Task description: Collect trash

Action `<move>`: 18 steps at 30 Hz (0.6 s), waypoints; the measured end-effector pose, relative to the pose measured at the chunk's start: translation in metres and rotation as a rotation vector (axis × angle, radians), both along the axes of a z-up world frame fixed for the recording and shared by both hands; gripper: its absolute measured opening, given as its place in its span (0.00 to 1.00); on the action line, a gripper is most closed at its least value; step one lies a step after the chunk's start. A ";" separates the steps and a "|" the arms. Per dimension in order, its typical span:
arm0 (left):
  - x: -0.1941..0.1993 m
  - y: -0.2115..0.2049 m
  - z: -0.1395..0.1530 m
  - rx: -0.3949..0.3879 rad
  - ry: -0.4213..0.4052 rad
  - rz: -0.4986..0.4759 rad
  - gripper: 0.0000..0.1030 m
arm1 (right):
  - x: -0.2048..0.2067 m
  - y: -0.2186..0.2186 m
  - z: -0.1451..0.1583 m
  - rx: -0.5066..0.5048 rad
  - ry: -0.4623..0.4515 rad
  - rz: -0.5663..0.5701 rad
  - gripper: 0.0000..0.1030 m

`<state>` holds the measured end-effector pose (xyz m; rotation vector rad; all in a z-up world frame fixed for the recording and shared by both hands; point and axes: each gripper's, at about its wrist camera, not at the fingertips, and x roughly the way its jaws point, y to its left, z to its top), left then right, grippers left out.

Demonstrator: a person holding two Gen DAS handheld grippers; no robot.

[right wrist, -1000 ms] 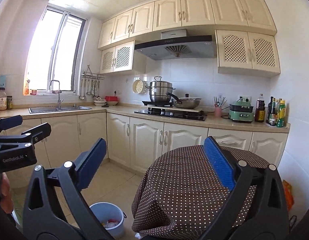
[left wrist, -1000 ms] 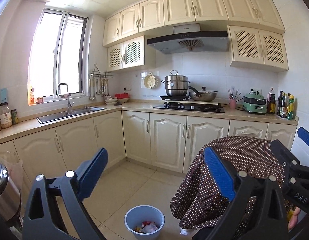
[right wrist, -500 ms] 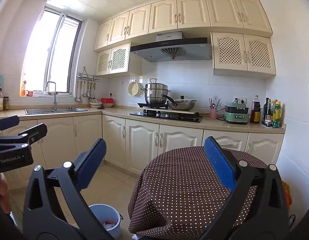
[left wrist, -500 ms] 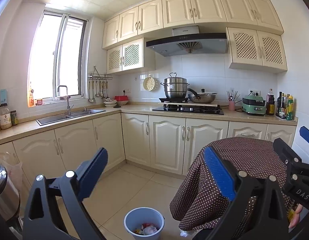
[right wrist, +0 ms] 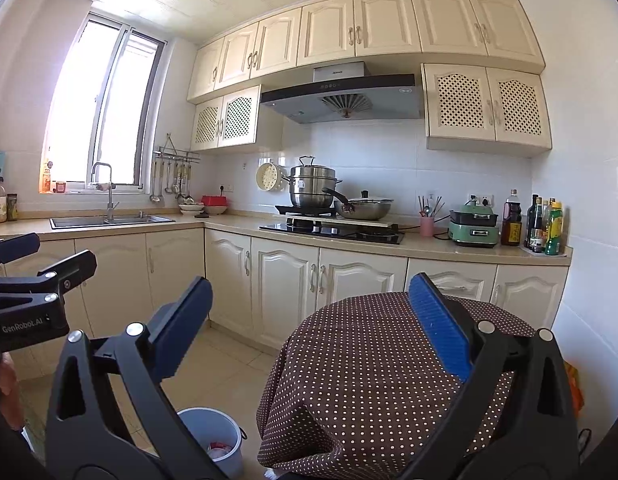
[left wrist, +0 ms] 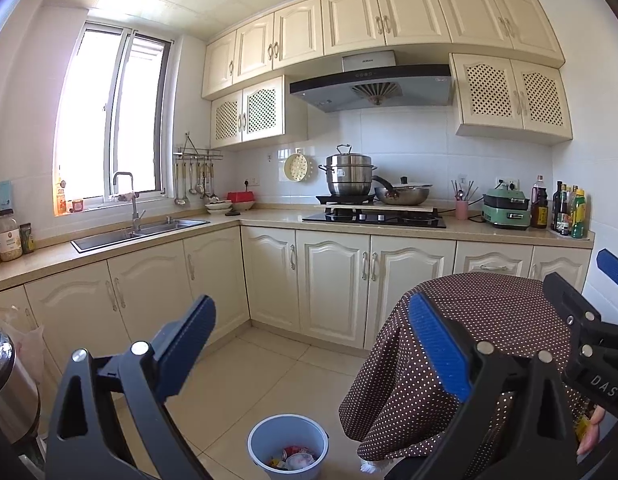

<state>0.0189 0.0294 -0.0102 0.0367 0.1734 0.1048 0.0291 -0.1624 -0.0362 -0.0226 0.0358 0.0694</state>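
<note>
Left wrist view shows the left gripper (left wrist: 309,344) spread wide and empty, the bin (left wrist: 287,446) standing on the floor below and just ahead, trash already inside. The right gripper (right wrist: 309,340) is likewise agape and empty, with the bin (right wrist: 213,438) low to its left. Judged from this, the left is nearer.

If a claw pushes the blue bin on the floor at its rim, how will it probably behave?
The blue bin looks like thin plastic holding only a few wrappers, so it is probably light. On the smooth floor tiles it would likely slide easily. A push high at the rim might tip it, since little weight sits inside.
</note>
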 end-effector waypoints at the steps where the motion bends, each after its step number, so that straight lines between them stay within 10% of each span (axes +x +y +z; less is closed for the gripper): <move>1: 0.000 0.000 0.000 0.000 0.000 0.000 0.93 | 0.000 0.000 0.000 0.000 0.001 0.000 0.94; 18: 0.001 0.002 -0.002 0.003 0.004 -0.005 0.93 | 0.006 -0.001 0.000 0.001 0.016 0.005 0.94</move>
